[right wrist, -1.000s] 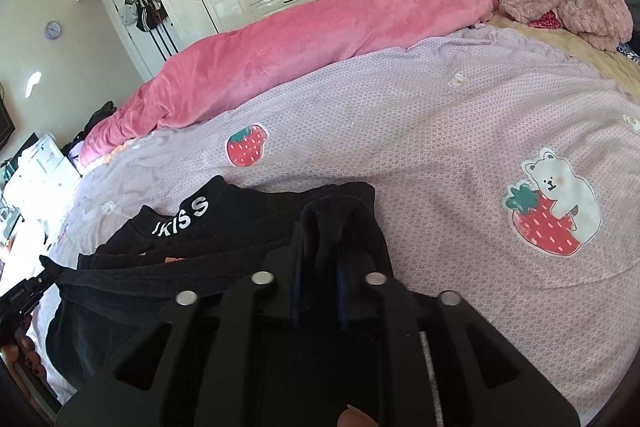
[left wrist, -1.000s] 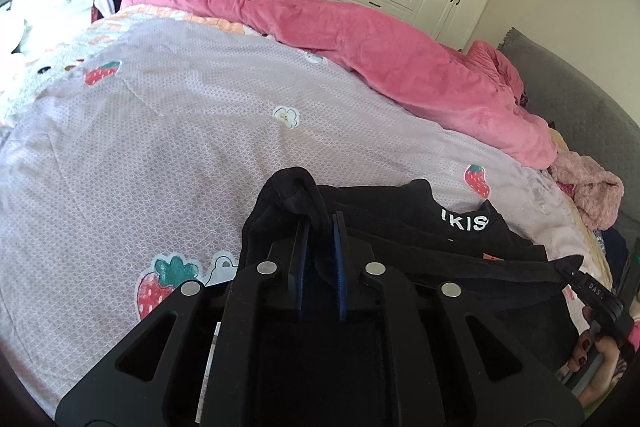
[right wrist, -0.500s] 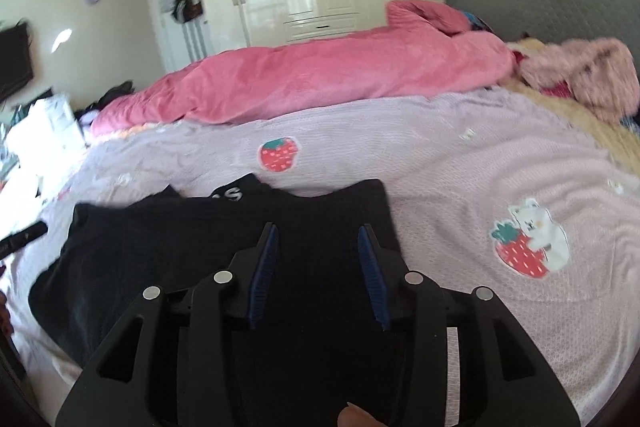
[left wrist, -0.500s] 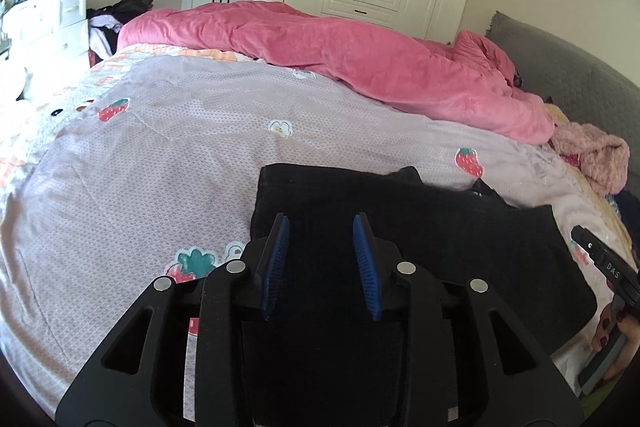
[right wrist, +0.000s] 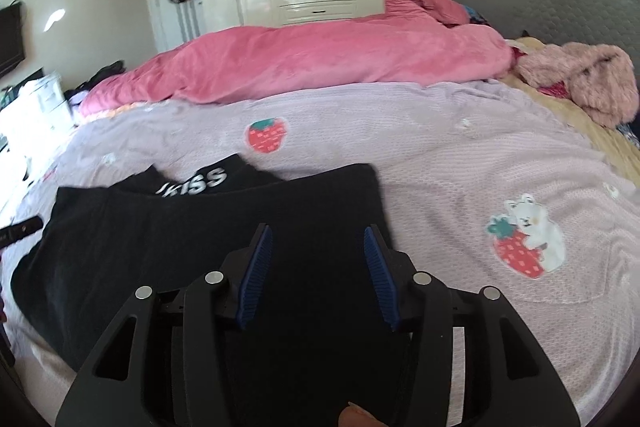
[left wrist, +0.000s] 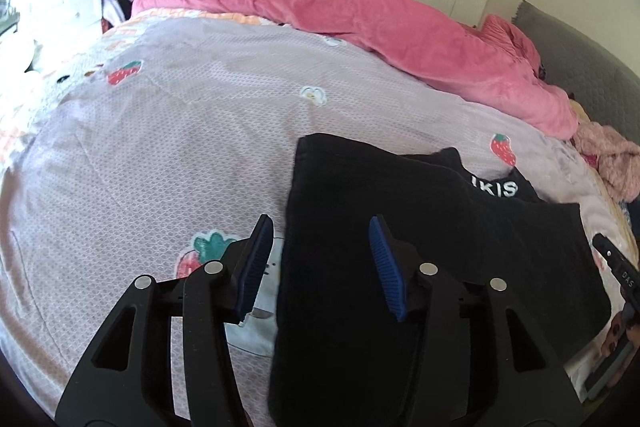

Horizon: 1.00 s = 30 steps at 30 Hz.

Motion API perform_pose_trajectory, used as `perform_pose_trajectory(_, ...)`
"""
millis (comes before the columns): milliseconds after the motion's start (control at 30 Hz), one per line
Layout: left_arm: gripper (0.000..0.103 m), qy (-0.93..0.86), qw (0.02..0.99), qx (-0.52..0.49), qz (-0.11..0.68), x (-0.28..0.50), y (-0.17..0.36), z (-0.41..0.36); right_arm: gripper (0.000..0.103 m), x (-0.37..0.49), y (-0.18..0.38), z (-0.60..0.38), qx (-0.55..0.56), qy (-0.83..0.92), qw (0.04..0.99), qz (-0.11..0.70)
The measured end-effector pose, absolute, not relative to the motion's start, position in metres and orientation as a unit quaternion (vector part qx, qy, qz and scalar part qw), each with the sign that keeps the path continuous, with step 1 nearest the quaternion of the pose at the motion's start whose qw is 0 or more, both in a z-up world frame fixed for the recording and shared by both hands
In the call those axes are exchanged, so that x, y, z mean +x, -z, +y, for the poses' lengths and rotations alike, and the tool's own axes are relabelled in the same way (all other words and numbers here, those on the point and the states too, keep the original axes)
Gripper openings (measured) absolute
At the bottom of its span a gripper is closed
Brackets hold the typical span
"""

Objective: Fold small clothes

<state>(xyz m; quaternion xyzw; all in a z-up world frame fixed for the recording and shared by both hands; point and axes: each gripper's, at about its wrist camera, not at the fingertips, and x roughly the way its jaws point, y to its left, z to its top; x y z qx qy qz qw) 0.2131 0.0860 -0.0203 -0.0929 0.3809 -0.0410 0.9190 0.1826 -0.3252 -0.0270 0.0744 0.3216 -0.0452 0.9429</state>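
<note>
Black garment let go onto the bed, folded over; left tool and right tool just opened, both released, ready for the next fold.

Open bedspread left and right, bedding bank at the far side

The lilac bedspread lies bare left of the black garment and right of it; far off, the pink duvet forms a long barrier, with a fluffy pink heap at far right.

Right hand-held gripper, blue-padded jaws just opened, above flat folded black garment on lilac strawberry-print bedspread.
</note>
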Motion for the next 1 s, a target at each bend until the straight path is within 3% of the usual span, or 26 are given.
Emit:
perform_pose_trajectory(167, 0.046, 0.042, 0.913, -0.115, 0.39, 0.228, 0.023, 0.093, 0.047, 0.202, 0.035, -0.355, 0.127, 0.047, 0.924, 0.358)
perform_pose_trajectory(500, 0.045, 0.062, 0.902, -0.124, 0.409, 0.256, 0.035, 0.089, 0.047, 0.241, 0.044, -0.355, 0.106, 0.037, 0.914, 0.39)
perform_pose_trajectory(533, 0.041, 0.063, 0.902, -0.12, 0.41, 0.257, 0.037, 0.088, 0.041, 0.243, 0.046, -0.354, 0.106, 0.036, 0.913, 0.393)
perform_pose_trajectory(567, 0.03, 0.062, 0.902, -0.116, 0.412, 0.257, 0.038, 0.087, 0.031, 0.245, 0.049, -0.354, 0.106, 0.032, 0.912, 0.396)
perform_pose_trajectory(600, 0.023, 0.062, 0.902, -0.112, 0.413, 0.257, 0.04, 0.085, 0.016, 0.245, 0.051, -0.351, 0.099, 0.033, 0.912, 0.398)
perform_pose_trajectory(633, 0.01, 0.058, 0.903, -0.107, 0.411, 0.257, 0.04, 0.084, 0.013, 0.244, 0.051, -0.351, 0.094, 0.035, 0.913, 0.395)
perform_pose_trajectory(733, 0.004, 0.055, 0.91, -0.088, 0.402, 0.254, 0.034, 0.08, 0.007, 0.237, 0.045, -0.35, 0.092, 0.032, 0.922, 0.374)
perform_pose_trajectory(1000, 0.004, 0.056, 0.938, -0.061, 0.337, 0.237, -0.001, 0.072, 0.006, 0.216, 0.021, -0.36, 0.107, 0.044, 0.944, 0.31)
